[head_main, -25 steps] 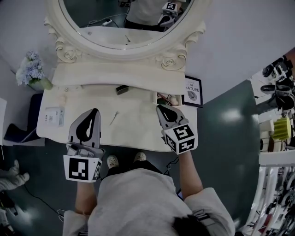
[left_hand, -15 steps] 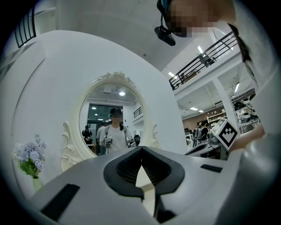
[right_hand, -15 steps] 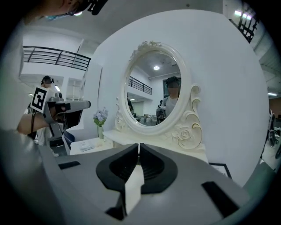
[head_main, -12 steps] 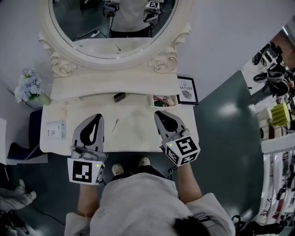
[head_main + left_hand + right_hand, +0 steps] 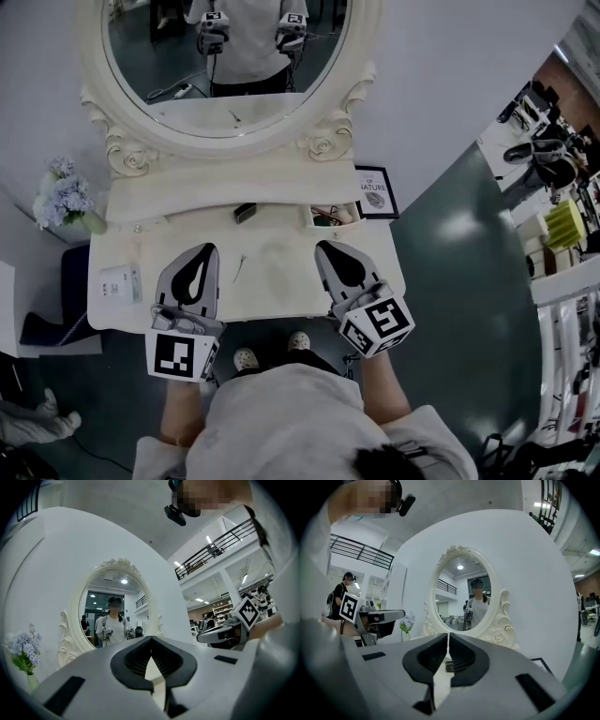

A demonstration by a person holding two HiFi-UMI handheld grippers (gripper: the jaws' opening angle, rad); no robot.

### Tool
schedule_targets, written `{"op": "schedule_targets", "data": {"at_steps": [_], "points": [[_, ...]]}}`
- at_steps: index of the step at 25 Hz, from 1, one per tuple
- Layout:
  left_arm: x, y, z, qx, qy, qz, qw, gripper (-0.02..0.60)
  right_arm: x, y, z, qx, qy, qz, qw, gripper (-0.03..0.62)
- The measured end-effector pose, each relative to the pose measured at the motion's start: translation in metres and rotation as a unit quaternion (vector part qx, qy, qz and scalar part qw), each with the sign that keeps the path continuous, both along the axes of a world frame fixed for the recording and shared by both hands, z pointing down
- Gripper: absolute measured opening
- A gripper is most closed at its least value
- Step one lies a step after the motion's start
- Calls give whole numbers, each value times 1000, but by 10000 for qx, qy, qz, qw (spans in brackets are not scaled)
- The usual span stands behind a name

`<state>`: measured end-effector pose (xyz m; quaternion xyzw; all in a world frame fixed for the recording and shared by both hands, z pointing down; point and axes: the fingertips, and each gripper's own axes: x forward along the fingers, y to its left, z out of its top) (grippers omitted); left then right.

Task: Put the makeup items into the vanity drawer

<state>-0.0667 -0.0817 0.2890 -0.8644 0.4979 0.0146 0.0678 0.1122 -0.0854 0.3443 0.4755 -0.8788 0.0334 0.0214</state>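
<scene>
Over the vanity top (image 5: pixel 281 281), we find the left gripper (image 5: pixel 206 247) and the right gripper (image 5: pixel 322 245) both closed, jaws pressed together on nothing. A thin makeup stick (image 5: pixel 238 269) lies just right of the left gripper, and a small dark case (image 5: pixel 245 212) sits ahead, between the two. Just beyond the right gripper's tip is the open drawer (image 5: pixel 313 216), whose contents are too small for us to identify.
</scene>
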Motion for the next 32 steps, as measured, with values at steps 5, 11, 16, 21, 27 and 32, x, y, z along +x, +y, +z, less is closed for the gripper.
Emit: {"op": "schedule_targets", "data": {"at_steps": [5,11,16,21,27,32], "points": [[-7,4,-2,11,25,93,10000,14,-10,11,-12,184,-153,27,9997,26],[-14,11,-7,94,36,182,9998,14,-19,25,-25,380,-332,105,9987,26],[-21,18,-8,124,39,226,9997,14,-24,34,-33,519,-413,171,9977,26],[-26,21,-11,155,51,277,9995,14,-31,40,-37,569,-437,193,9972,26],[-33,26,-12,210,81,316,9992,14,-40,47,-41,663,-436,199,9967,26],[-38,29,-14,230,74,314,9992,14,-45,50,-46,753,-432,217,9960,26]]}}
